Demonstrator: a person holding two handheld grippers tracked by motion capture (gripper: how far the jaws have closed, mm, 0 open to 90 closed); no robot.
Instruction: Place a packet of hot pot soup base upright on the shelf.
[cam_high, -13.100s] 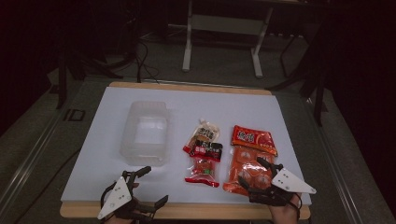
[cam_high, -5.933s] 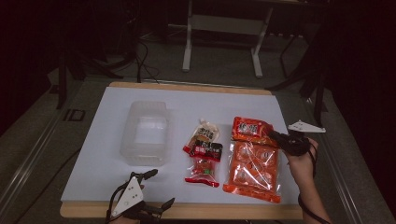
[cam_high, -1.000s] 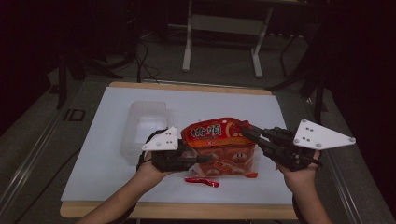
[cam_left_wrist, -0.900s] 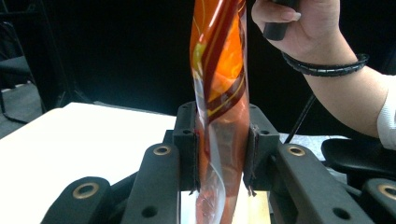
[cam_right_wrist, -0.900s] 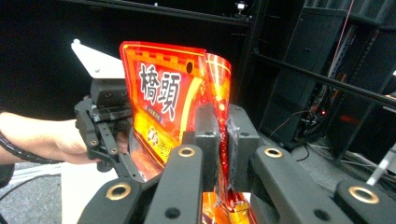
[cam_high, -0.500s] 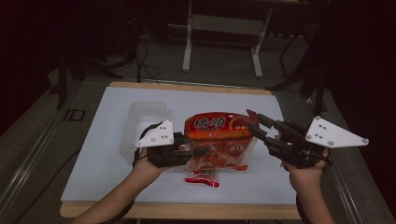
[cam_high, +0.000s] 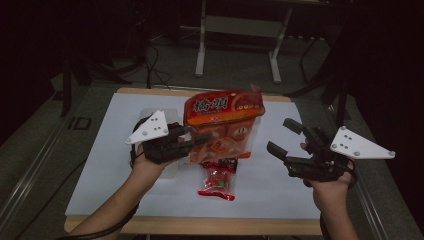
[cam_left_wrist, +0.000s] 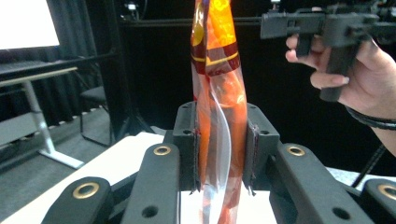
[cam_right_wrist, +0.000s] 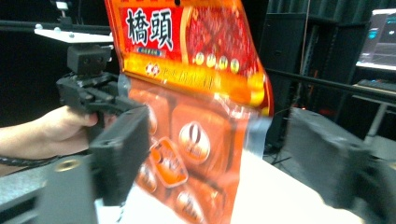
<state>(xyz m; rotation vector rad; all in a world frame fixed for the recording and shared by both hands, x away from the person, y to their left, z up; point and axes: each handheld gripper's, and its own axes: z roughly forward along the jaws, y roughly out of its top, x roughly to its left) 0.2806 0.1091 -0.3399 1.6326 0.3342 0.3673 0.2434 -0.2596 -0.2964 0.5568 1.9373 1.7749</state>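
A large orange snack bag (cam_high: 222, 112) with a clear lower half hangs upright above the table. My left gripper (cam_high: 197, 142) is shut on its lower left edge. In the left gripper view the pads (cam_left_wrist: 194, 154) pinch the bag (cam_left_wrist: 219, 93) from both sides. My right gripper (cam_high: 281, 136) is to the right of the bag, apart from it. Its jaws have just been opening and nothing is between them. In the right gripper view the bag (cam_right_wrist: 196, 93) hangs just ahead of the open jaws, with the left gripper (cam_right_wrist: 93, 93) behind it.
A white mat (cam_high: 100, 165) covers the wooden table (cam_high: 200, 226). A small red snack packet (cam_high: 217, 180) lies under the raised bag, with a dark packet (cam_high: 229, 164) just behind it. A clear plastic container (cam_high: 145, 112) sits behind my left hand. A metal stand (cam_high: 235, 30) is beyond the table.
The right gripper has opened, let go of the bag's right side and drawn back to the right. The left gripper has raised the bag, which now hangs upright.
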